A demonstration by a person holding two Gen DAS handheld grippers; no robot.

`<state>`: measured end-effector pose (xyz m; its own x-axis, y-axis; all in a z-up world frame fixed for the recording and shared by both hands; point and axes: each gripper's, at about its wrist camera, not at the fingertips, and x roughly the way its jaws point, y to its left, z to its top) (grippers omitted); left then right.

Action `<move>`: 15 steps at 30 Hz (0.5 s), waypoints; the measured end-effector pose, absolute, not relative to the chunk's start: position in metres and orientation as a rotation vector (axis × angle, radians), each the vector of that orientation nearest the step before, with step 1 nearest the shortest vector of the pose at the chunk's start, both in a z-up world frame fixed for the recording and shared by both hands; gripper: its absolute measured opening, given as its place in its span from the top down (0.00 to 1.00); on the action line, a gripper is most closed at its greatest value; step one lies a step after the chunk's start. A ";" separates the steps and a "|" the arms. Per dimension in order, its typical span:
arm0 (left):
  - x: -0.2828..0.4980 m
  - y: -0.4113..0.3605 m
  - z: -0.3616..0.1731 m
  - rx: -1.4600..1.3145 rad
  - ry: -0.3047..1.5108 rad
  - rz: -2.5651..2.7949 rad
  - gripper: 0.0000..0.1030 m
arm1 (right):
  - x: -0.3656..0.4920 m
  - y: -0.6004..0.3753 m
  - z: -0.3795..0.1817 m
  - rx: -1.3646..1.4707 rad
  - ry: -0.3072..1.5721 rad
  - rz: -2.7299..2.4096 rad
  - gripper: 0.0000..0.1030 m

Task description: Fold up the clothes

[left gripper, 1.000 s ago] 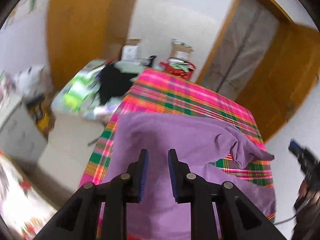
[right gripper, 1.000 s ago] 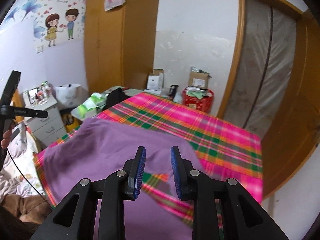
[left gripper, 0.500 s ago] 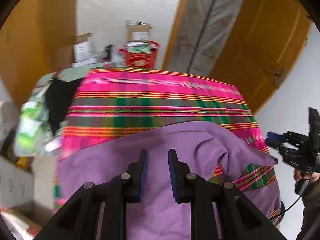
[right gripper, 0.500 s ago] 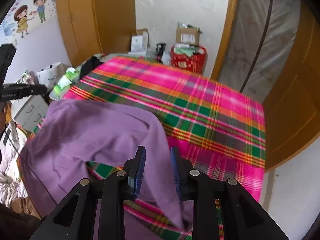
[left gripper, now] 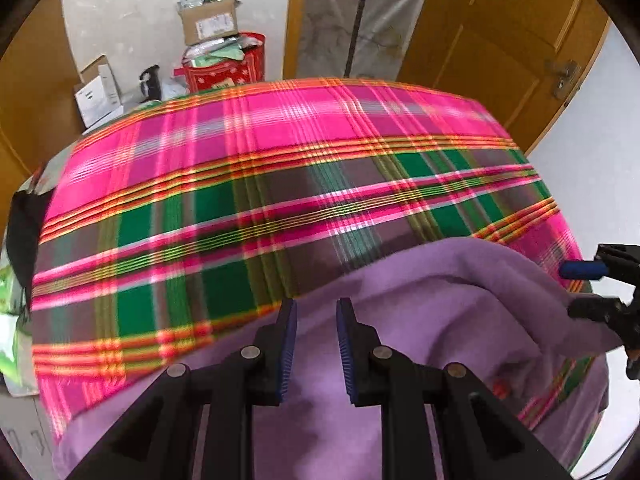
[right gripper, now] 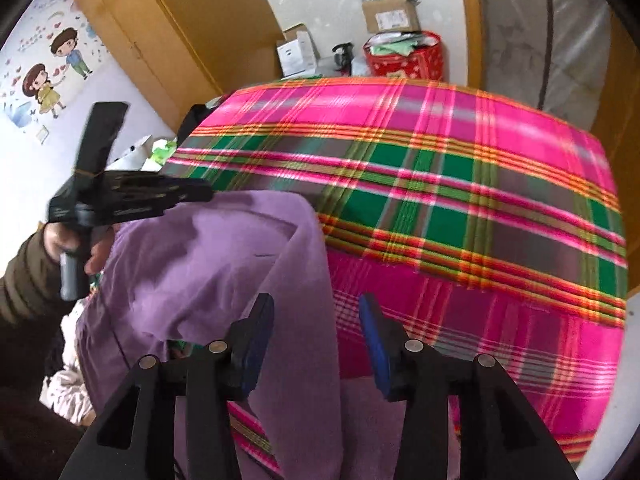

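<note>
A purple garment [left gripper: 440,320] lies over the near part of a table covered in pink and green plaid cloth [left gripper: 280,184]. My left gripper [left gripper: 316,308] points steeply down with the garment's far edge between its narrow-set pads, shut on it. From the right wrist view the left gripper [right gripper: 200,194] sits at the raised top of the purple garment [right gripper: 224,264]. My right gripper [right gripper: 316,308] hangs over the garment's right edge. Its jaws are opening, with purple cloth below and between them but not pressed. The right gripper [left gripper: 576,288] also shows beside a raised fold.
A red box [left gripper: 228,68] with cardboard boxes stands beyond the table's far edge. A wooden door [left gripper: 500,40] is at the back right. A dark garment [left gripper: 24,232] lies off the left side. A hand in a brown sleeve [right gripper: 24,280] holds the left gripper.
Both grippers have swung forward and down over the table, tilting more steeply. The purple garment's side has been carried over into a fold. The right jaws have spread wider.
</note>
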<state>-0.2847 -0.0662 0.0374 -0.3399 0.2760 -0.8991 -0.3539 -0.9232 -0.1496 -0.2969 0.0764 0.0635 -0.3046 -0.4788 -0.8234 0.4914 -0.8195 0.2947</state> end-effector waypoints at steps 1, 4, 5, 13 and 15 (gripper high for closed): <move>-0.289 -0.063 0.031 -1.535 0.102 2.284 0.80 | -0.299 0.073 0.061 1.350 0.028 -2.124 0.55; -0.297 -0.059 0.021 -1.541 0.120 2.300 0.80 | -0.305 0.066 0.051 1.371 0.054 -2.102 0.55; -0.299 -0.058 0.019 -1.537 0.121 2.302 0.80 | -0.308 0.065 0.049 1.376 0.030 -2.085 0.55; -0.297 -0.054 0.017 -1.497 0.096 2.240 0.80 | -0.319 0.067 0.047 1.355 0.043 -2.062 0.96; -0.295 -0.053 0.017 -1.485 0.097 2.218 0.80 | -0.319 0.068 0.052 1.327 0.040 -2.069 0.96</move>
